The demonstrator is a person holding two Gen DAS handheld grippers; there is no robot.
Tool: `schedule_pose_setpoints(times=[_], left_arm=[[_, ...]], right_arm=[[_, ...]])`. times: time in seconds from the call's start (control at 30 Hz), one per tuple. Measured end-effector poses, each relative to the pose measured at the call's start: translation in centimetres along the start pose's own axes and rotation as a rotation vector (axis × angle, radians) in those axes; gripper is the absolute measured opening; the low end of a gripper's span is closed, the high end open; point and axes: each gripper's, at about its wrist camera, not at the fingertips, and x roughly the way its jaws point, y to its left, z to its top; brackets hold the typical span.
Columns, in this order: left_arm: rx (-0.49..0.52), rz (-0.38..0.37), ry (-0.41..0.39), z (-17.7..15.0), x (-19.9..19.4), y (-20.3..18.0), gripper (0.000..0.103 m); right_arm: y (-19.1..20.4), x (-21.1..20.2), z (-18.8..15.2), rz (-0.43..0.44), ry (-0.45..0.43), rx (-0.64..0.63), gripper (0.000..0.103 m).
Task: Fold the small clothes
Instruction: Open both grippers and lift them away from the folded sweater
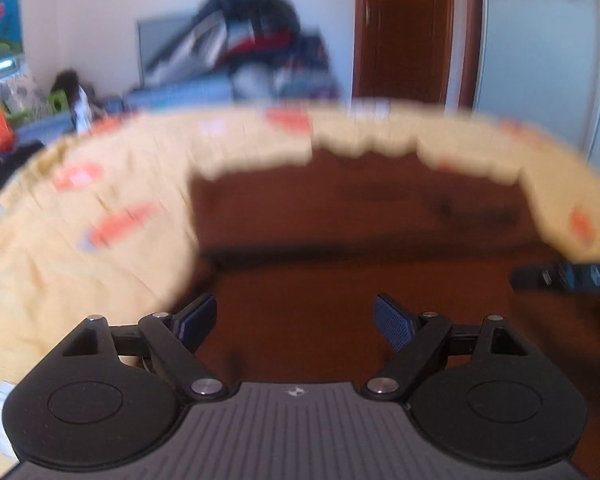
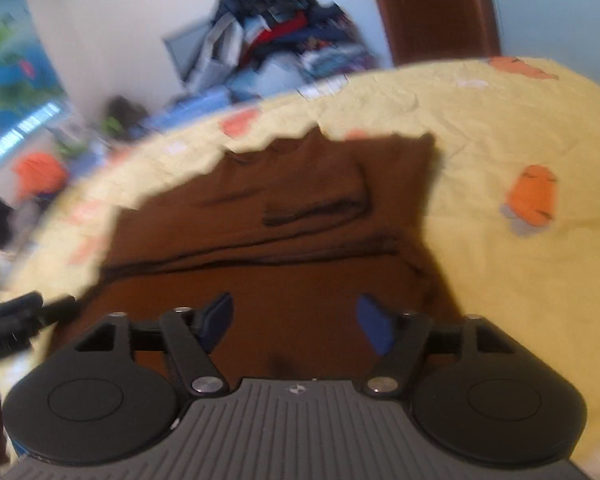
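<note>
A brown garment lies on a yellow bedsheet with orange prints. It is folded in layers, with dark fold edges across its middle in the right wrist view. My left gripper is open and empty, low over the garment's near part. My right gripper is open and empty too, over the garment's near edge. The right gripper's tip shows at the right edge of the left wrist view, and the left gripper at the left edge of the right wrist view. Both views are blurred.
The yellow sheet spreads around the garment on all sides. A pile of dark clothes and bags stands against the far wall. A brown door is at the back right. Clutter with an orange bag sits at the far left.
</note>
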Motion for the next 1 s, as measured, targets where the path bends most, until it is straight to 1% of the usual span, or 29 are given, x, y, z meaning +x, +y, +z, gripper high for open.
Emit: schedule_pose_setpoints(times=[0.03, 0.07, 0.1, 0.13, 0.17, 0.2, 0.3, 0.4, 0.47, 0.53, 0.63, 1.0], left_arm=[[0.017, 0.008, 0.049, -1.1, 1.3, -0.2, 0.087], [0.000, -0.001, 0.008, -2.1, 1.4, 0.0, 0.090], [0.003, 0.002, -0.018, -3.1, 1.4, 0.3, 0.091], [-0.013, -0.023, -0.024, -3.5, 1.2, 0.9, 0.092], [-0.027, -0.037, -0.011, -3.4, 1.5, 1.2, 0.099], [-0.015, -0.024, 0.002, -3.5, 1.5, 1.3, 0.101], [-0.003, -0.026, 0.033, -4.1, 0.4, 1.9, 0.102], [-0.018, -0.028, 0.065, -4.9, -1.4, 2.1, 0.103], [-0.013, -0.022, 0.048, -6.1, -2.7, 1.9, 0.103], [-0.011, -0.022, 0.009, -7.5, -3.8, 2.0, 0.103], [-0.022, -0.022, -0.002, -7.9, -4.3, 2.2, 0.103], [-0.020, -0.030, -0.004, -7.8, -4.3, 2.2, 0.103]], right_arm=[[0.2, 1.4, -0.1, -0.037, 0.017, 0.012, 0.074], [0.8, 1.5, -0.6, -0.060, -0.048, -0.029, 0.086], [1.2, 2.1, -1.1, -0.090, -0.033, -0.068, 0.094], [1.6, 2.1, -1.9, -0.109, -0.053, -0.141, 0.096], [2.4, 2.2, -2.9, -0.151, -0.056, -0.219, 0.103], [2.7, 1.9, -3.5, -0.185, -0.053, -0.254, 0.103], [2.5, 0.1, -4.6, -0.182, -0.038, -0.250, 0.103], [2.6, -2.0, -5.8, -0.199, -0.016, -0.246, 0.103], [2.8, -3.3, -7.1, -0.203, -0.018, -0.237, 0.103], [3.1, -4.5, -8.8, -0.203, -0.047, -0.255, 0.103], [2.8, -5.5, -9.9, -0.201, -0.057, -0.242, 0.103], [2.8, -5.4, -9.9, -0.199, -0.061, -0.243, 0.103]])
